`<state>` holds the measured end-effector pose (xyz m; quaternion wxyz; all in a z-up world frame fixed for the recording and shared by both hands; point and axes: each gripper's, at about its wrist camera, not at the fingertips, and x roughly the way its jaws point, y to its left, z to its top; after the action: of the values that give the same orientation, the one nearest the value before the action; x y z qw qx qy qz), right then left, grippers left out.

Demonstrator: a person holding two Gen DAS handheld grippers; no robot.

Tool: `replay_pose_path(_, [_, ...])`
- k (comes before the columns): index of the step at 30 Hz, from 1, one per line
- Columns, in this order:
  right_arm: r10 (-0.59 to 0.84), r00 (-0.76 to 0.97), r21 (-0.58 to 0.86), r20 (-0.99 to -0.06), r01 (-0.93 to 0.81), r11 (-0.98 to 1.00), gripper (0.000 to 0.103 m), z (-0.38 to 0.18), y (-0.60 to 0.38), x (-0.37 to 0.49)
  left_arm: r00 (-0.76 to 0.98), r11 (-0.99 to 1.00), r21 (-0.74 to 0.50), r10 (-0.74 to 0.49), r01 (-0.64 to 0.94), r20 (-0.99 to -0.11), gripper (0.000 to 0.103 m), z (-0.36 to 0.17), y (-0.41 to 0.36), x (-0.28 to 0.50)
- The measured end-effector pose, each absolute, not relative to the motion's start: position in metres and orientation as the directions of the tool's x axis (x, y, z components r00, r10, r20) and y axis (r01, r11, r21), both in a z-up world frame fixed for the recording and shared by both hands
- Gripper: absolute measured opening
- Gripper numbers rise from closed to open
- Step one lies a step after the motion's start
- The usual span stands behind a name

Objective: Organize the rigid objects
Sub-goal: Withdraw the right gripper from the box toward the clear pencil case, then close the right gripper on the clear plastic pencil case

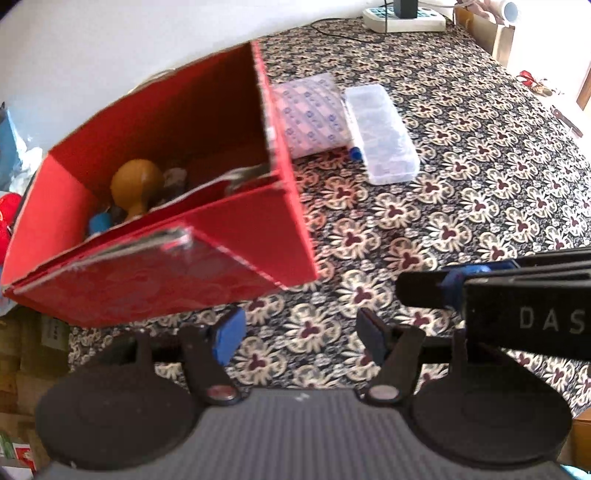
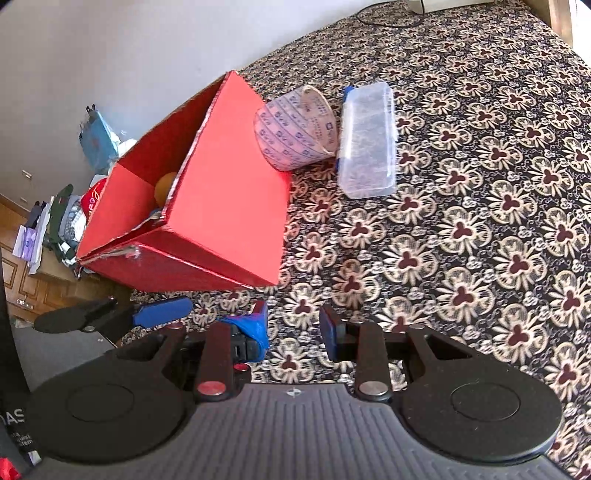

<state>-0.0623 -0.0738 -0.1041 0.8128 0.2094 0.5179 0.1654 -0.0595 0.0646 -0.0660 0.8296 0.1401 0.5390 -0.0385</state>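
Observation:
A red cardboard box [image 1: 155, 147] stands open on the patterned cloth [image 1: 461, 192]; it also shows in the right wrist view [image 2: 229, 199]. Inside lie a yellow-brown rounded object [image 1: 136, 184], a blue piece [image 1: 99, 222] and darker items. Behind the box lie a patterned paper cup [image 2: 295, 129] on its side and a clear plastic case [image 2: 367, 140]. My left gripper [image 1: 301, 334] is open and empty, in front of the box. My right gripper [image 2: 293, 328] is open and empty, in front of the box's near right corner.
A white power strip [image 1: 404, 16] with a cable sits at the far edge of the cloth. Bags and clothes are piled on the floor at the left [image 2: 66, 221]. The right gripper's body crosses the left wrist view [image 1: 517, 295].

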Motion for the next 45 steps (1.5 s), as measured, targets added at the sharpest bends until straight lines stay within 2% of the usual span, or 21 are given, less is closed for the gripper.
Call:
replay_pose_path(11, [0.487,0.380,0.515,-0.787,-0.032,0.857,0.015,-0.116,-0.116,-0.051,0.384,0.959,0.163,0.065,0.230,-0.921,0.070,-0.080,0.026,-0.049])
replay_pose_path(45, [0.505,0.374,0.562,-0.778,0.053,0.826,0.015,-0.137,-0.187,-0.045,0.387,0.951,0.202,0.100,0.234,-0.917,0.073,-0.100,-0.039,-0.021])
